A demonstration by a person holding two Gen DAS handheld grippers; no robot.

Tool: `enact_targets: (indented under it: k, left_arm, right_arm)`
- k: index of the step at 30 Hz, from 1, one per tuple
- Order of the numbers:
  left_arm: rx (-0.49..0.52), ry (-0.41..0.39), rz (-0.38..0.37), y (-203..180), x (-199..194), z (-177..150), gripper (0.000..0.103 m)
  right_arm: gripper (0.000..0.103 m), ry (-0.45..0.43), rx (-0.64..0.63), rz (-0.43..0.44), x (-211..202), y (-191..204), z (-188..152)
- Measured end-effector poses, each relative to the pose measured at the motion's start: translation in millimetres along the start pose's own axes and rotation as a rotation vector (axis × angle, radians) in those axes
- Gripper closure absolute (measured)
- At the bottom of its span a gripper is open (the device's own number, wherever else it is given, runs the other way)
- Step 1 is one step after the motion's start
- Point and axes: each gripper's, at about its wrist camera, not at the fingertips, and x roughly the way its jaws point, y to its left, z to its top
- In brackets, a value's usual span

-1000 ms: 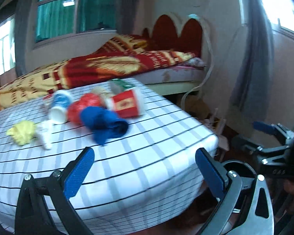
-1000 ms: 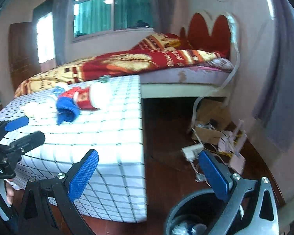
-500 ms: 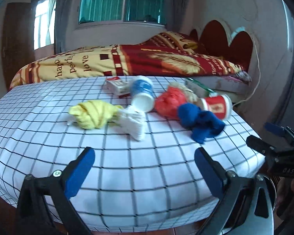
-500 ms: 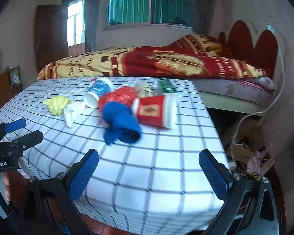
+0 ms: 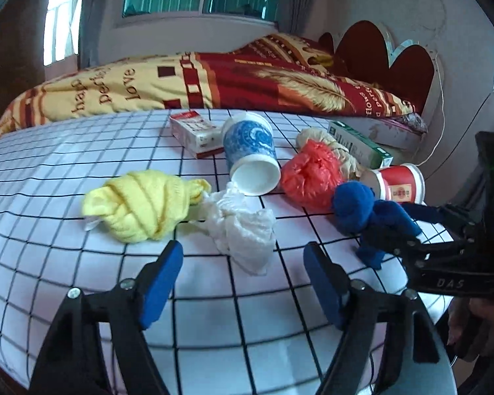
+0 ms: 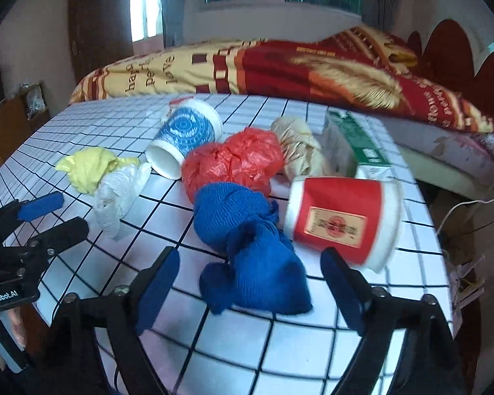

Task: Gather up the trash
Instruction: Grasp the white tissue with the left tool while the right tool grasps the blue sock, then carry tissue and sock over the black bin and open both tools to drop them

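Note:
Trash lies on a checked tablecloth (image 5: 82,151): a yellow cloth ball (image 5: 141,204), a white crumpled tissue (image 5: 240,227), a tipped blue paper cup (image 5: 250,151), a red plastic bag (image 5: 309,174), a blue cloth wad (image 6: 250,243) and a tipped red paper cup (image 6: 342,217). My left gripper (image 5: 243,279) is open, just short of the white tissue. My right gripper (image 6: 250,283) is open, its jaws on either side of the blue cloth's near end. Neither holds anything.
A small red-and-white box (image 5: 194,131), a beige crumpled wad (image 6: 296,141) and a green carton (image 6: 355,141) lie behind the trash. A bed with a red and yellow blanket (image 5: 214,79) stands beyond the table. Cables lie on the floor at right (image 6: 467,204).
Both grippers swung from the table's right side and floor toward the trash pile and moved closer. The left now faces the white tissue, the right the blue cloth.

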Motion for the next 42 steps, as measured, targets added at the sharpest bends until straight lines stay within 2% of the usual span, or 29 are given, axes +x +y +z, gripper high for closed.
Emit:
enact_targets:
  k: [4,10,12,14,17,22,32,42]
  left_arm:
    - [0.001,0.050,-0.022,0.3,19.2,7.2,0.039]
    - [-0.016,0.090,-0.034,2.6,39.5,13.7,0.048]
    - [-0.023,0.103,-0.039,4.4,44.1,13.2,0.069]
    - [-0.029,0.097,-0.058,5.8,40.8,11.0,0.077]
    - [-0.016,0.064,-0.064,4.1,29.5,8.6,0.079]
    - [-0.005,0.021,-0.064,0.6,7.2,7.1,0.080]
    - [0.039,0.007,-0.056,-19.2,-26.7,-16.1,0.080]
    - [0.078,-0.019,-0.100,-54.0,-47.5,-28.5,0.080]
  right_arm:
    - [0.035,0.042,-0.005,0.028,18.5,0.9,6.7]
    - [0.045,0.049,-0.011,0.047,30.2,2.1,9.9]
    - [0.054,0.042,-0.016,0.060,29.4,3.2,9.4]
    - [0.062,0.029,-0.020,0.074,25.7,3.9,8.1]
    - [0.066,0.009,-0.026,0.097,17.1,5.4,3.5]
    - [0.066,-0.033,-0.036,0.126,-5.4,12.4,-6.7]
    - [0.066,-0.101,-0.029,0.153,-54.5,10.7,-34.3]
    - [0.066,-0.137,0.013,0.103,-91.2,-16.0,-58.1]
